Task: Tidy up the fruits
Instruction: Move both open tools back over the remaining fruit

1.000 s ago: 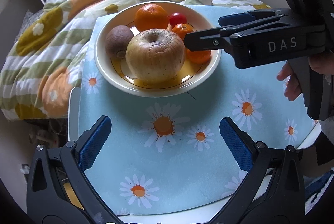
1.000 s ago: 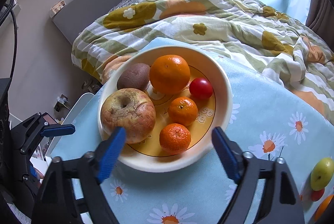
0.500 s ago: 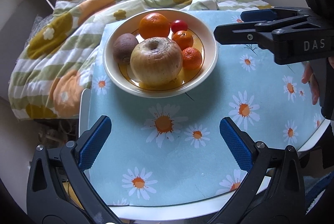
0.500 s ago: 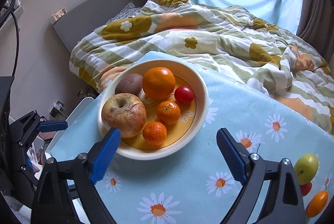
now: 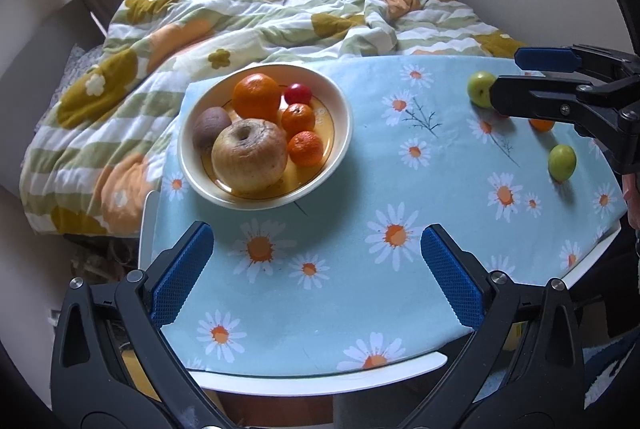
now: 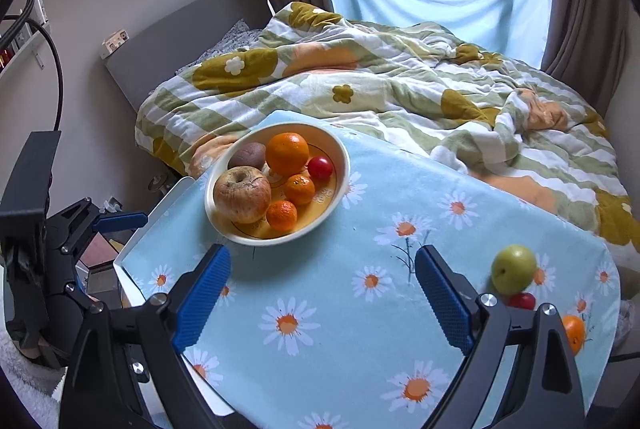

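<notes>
My table (image 5: 340, 309) wears a daisy-print cloth (image 6: 360, 329) beside a bed with a floral quilt (image 6: 400, 89); my left gripper (image 5: 316, 269) and right gripper (image 6: 322, 293) both gape wide, holding nothing.

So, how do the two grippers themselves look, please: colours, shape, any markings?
Both are alike. The left gripper and the right gripper have black, angular frames with triangular cut-outs and silver screws. Their fingers carry blue pads with a fine grid texture. No lettering can be read now. Black cables hang at the left edge of the right wrist view.
</notes>
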The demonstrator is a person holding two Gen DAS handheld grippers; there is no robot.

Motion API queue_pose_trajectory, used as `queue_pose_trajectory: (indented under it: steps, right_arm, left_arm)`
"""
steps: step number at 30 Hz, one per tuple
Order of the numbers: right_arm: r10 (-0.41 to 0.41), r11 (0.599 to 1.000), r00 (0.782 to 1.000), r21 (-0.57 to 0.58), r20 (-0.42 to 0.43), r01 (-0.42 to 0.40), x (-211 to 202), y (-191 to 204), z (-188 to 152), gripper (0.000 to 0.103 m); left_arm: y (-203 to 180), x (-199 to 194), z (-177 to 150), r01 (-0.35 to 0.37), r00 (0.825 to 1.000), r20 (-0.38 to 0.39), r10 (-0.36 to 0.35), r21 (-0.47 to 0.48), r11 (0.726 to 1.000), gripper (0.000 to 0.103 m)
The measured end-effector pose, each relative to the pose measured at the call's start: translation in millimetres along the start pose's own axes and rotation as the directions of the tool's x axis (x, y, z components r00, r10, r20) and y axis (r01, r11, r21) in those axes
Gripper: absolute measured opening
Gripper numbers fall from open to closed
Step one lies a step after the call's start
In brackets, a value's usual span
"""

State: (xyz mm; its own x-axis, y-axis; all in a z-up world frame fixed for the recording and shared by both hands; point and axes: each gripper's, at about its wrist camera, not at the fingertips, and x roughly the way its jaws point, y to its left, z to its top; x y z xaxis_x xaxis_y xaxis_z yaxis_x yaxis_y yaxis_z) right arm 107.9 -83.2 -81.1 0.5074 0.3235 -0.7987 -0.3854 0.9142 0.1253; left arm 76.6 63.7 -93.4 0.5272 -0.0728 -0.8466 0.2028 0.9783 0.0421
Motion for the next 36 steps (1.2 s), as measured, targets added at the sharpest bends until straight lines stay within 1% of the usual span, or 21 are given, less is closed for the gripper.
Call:
queue_pose_trajectory:
  steps: [3,7,11,13,17,21,24,27,31,36]
  right_arm:
    - [-0.03,0.999,0.999,0.034,0.015,0.03,-24,-16,-13,0.092]
    - [-0.08,0.994,0.997,0.079,0.017,0.078,-52,-39,-32,0.092]
    - [-0.133,0.985,0.991,0.109,0.011,0.131,-74,-62,-52,0.092]
    - [-0.15,0.981,0.989,0.127,0.01,0.147,-83,-73,-61,0.092]
    - [-0.179,0.97,0.984,0.169,0.007,0.176,-96,-95,-79,0.092]
    - [-0.225,0.951,0.974,0.216,0.001,0.219,-105,-111,-93,0.092]
    - [-0.248,0.931,0.969,0.275,-0.01,0.241,-106,-125,-102,0.092]
    - [-0.276,0.906,0.961,0.324,-0.032,0.271,-102,-133,-110,0.092]
    - [-0.321,0.869,0.944,0.375,-0.07,0.323,-92,-140,-116,0.092]
    - [-0.362,0.815,0.926,0.448,-0.104,0.369,-78,-147,-122,0.092]
  left_arm:
    - [-19,-7,6,-0.003,1.0,0.023,0.002,0.018,1.0,0.103]
    - [-44,-15,14,0.013,0.999,0.048,-0.014,0.02,1.0,0.103]
    - [-72,-18,20,-0.001,0.998,0.069,-0.003,0.051,0.999,0.103]
    - [-84,-16,24,-0.003,0.998,0.069,-0.001,0.064,0.998,0.103]
    - [-106,-13,36,0.017,0.996,0.082,-0.025,0.097,0.995,0.103]
    - [-124,-5,53,0.036,0.995,0.09,-0.051,0.161,0.986,0.103]
    - [-138,5,69,0.055,0.993,0.094,-0.078,0.23,0.972,0.103]
    - [-148,19,86,0.093,0.988,0.088,-0.124,0.298,0.95,0.103]
    - [-159,45,111,0.153,0.982,0.05,-0.184,0.373,0.915,0.103]
    - [-170,80,135,0.227,0.968,-0.001,-0.252,0.437,0.87,0.103]
